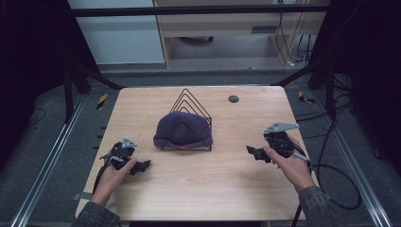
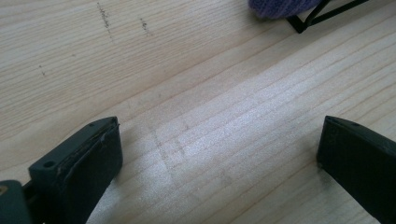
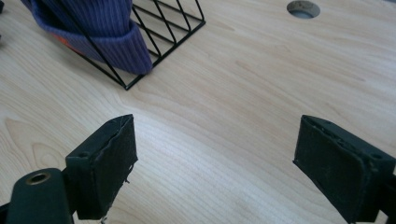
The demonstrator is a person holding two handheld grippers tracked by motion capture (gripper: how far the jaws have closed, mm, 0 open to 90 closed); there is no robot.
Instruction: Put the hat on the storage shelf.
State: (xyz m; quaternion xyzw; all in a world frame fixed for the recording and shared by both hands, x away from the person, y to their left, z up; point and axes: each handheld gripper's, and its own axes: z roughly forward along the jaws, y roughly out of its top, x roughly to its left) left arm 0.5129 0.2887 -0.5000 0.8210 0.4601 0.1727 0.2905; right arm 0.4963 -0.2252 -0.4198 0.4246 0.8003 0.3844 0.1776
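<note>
- Resting mid-table: purple beanie [image 1: 183, 130] draped on black wire rack [image 1: 191, 101].
- Left gripper [image 1: 142, 166], right gripper [image 1: 253, 152]: jaws apart, empty, bare table [image 1: 198, 184] between them and near edge.

beanie [image 1: 183, 129]: purple, ribbed | wire rack [image 1: 191, 100]: black | table [image 1: 198, 184]: light woodgrain

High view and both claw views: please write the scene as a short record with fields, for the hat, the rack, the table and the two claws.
hat: purple knit hat, draped over the rack
rack: black wire rack, standing at the table's middle
table: light wooden table, round hole near far edge
left claw: left claw, open, low over bare wood, left of the hat
right claw: right claw, open, holds nothing, right of the hat
contact: neither claw touches hat or rack
</note>
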